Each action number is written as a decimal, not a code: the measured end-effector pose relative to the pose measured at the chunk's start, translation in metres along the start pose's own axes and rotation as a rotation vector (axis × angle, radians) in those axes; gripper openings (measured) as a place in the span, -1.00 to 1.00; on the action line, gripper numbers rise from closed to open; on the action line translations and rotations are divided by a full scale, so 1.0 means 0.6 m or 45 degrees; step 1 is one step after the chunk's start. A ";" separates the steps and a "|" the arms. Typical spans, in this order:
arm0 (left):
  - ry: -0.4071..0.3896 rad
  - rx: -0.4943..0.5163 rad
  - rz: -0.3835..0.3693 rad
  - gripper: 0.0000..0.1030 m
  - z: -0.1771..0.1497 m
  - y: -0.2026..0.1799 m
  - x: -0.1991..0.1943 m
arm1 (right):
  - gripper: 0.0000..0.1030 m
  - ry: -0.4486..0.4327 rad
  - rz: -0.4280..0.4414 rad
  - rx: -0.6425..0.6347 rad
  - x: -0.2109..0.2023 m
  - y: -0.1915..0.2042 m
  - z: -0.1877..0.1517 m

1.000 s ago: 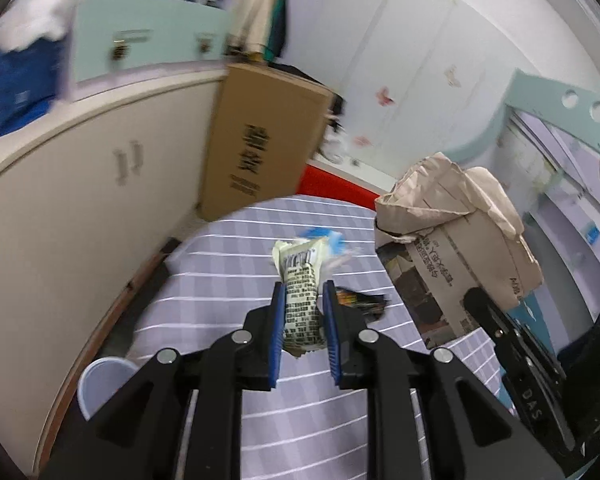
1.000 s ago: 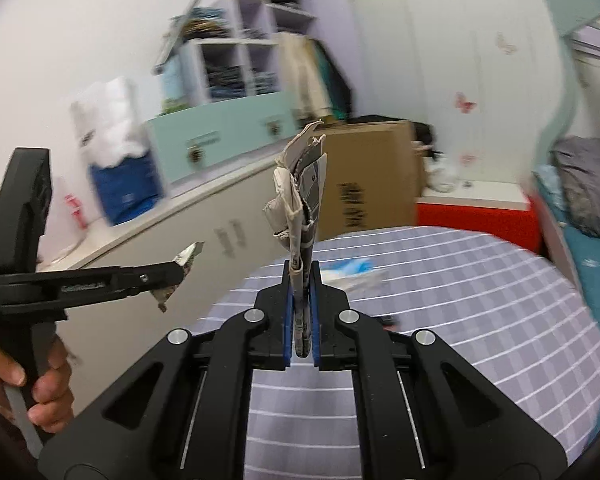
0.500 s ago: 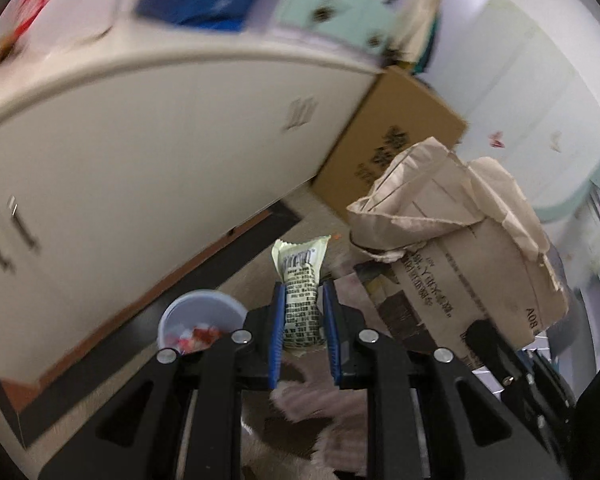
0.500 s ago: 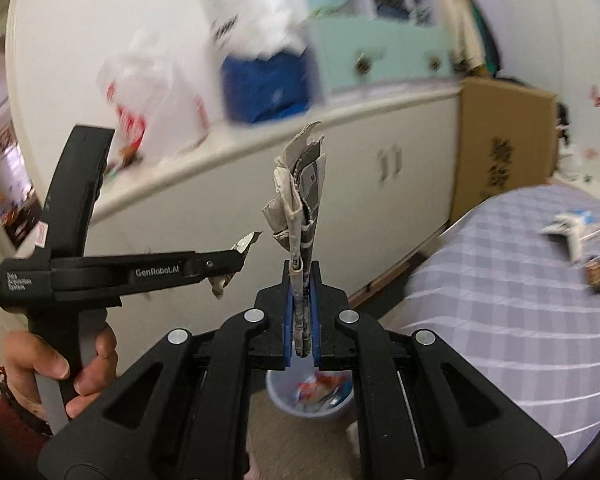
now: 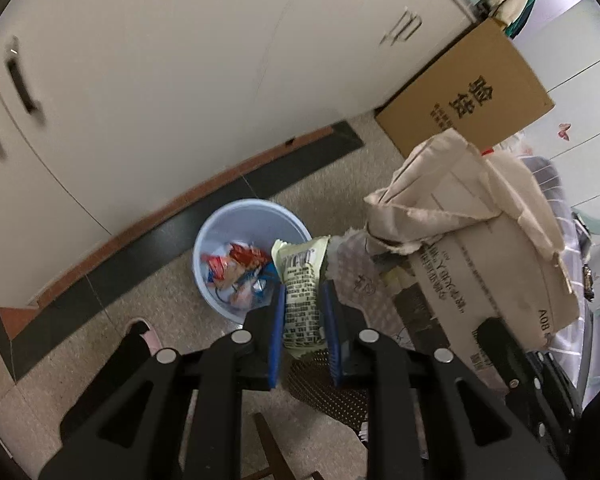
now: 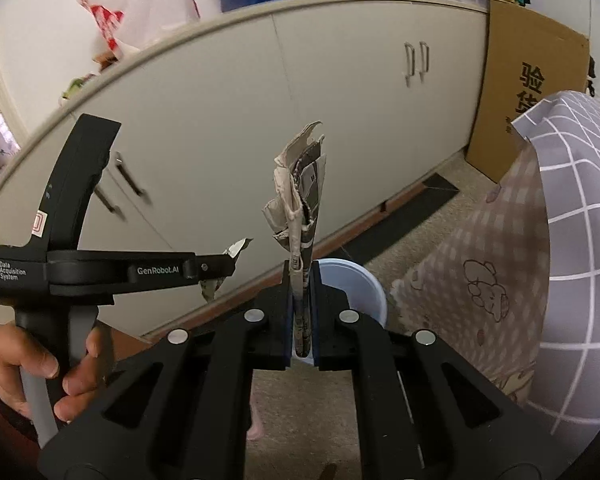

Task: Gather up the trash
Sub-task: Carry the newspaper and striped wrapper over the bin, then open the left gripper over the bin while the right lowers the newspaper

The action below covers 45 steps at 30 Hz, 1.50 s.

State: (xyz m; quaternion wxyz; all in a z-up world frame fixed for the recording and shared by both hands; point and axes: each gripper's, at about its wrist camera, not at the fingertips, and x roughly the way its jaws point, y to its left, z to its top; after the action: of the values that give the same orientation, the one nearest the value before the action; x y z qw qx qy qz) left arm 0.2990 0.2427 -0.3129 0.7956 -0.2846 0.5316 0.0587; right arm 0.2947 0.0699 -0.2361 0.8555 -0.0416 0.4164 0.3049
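Left wrist view: we clamp a pale green snack wrapper (image 5: 302, 292) between the blue pads of our left gripper (image 5: 303, 312), its printed end poking out past the fingertips. Just beyond the tips and slightly to the left stands a light blue bin (image 5: 220, 236) on the speckled floor (image 5: 148, 304), with red and blue wrappers already lying inside. To the right of the claw, close alongside, rises a crumpled sheet of brown paper (image 5: 472, 216), held by our other tool, whose black body shows at the lower right edge. Beyond it leans a cardboard box (image 5: 472, 92) against the white cabinet (image 5: 180, 80) that fills the space ahead. From the right wrist view, our right gripper (image 6: 302, 308) is squeezed fully together on that folded brown paper (image 6: 300, 184), which stands upright above the fingertips. The bin's rim (image 6: 364, 280) peeks out directly behind and below this claw. To the claw's left, a hand (image 6: 40, 368) grips the left tool's handle, the tool lying level and pointing toward the paper, the wrapper's torn ends (image 6: 212, 288) showing at its tip. To the right hangs a grey checked tablecloth (image 6: 572, 208).
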 end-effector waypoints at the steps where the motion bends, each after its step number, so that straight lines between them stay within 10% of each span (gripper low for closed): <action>1: 0.009 0.002 0.002 -0.64 0.006 -0.001 0.010 | -0.87 0.002 -0.009 0.001 0.005 -0.003 -0.001; 6: 0.022 0.011 -0.007 -0.59 0.020 -0.016 0.043 | -0.87 -0.006 -0.056 0.015 0.024 -0.024 -0.002; 11: -0.005 -0.026 -0.007 0.21 0.034 -0.014 0.049 | -0.87 -0.023 -0.074 0.048 0.035 -0.048 0.002; 41: -0.055 -0.152 0.007 0.29 0.013 0.068 0.006 | -0.86 0.010 -0.023 0.014 0.081 -0.005 0.013; 45: -0.082 -0.160 0.032 0.30 0.015 0.075 0.001 | -0.46 -0.013 0.001 0.031 0.100 -0.003 0.022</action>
State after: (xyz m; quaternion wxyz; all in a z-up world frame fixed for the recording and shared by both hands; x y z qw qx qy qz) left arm 0.2887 0.2849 -0.3283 0.7921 -0.3253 0.5045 0.1110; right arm 0.3328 0.1019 -0.2719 0.8580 -0.0295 0.4157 0.3003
